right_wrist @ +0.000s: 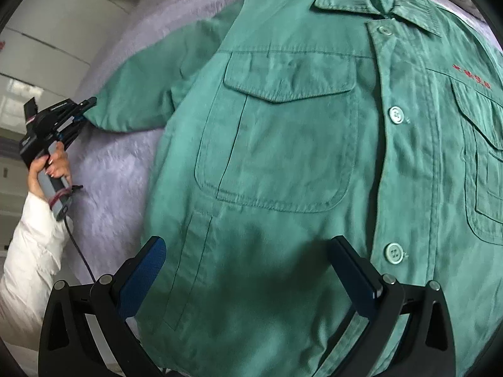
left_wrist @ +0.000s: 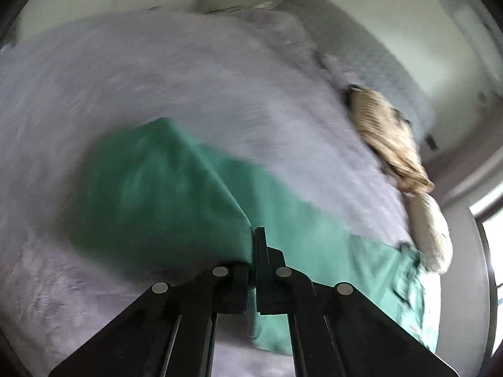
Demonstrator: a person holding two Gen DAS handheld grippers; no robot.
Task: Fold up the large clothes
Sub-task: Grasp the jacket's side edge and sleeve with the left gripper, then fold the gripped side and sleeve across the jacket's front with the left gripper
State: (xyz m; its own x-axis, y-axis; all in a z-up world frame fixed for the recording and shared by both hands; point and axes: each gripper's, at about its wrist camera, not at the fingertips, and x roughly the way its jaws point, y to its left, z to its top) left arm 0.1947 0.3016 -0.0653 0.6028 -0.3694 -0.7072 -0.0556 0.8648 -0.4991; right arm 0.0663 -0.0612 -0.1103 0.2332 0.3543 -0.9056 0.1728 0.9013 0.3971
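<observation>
Now, with my left gripper (left_wrist: 254,235) pinching the sleeve (left_wrist: 163,188), I carry it flat across the shirt (right_wrist: 298,157) while my right gripper (right_wrist: 248,267) hovers spread.

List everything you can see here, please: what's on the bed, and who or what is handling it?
jacket: one, green, flat on the blanket, front up, buttoned
blanket: one, lilac, fluffy, covering the bed
knit garment: one, beige, at the blanket's edge
white item: one, beside the knit garment, too blurred to name
left gripper: one, black, shut on the jacket's sleeve end
right gripper: one, black with blue pads, open over the jacket's lower front
hand: one, white sleeve, holding the left gripper
</observation>
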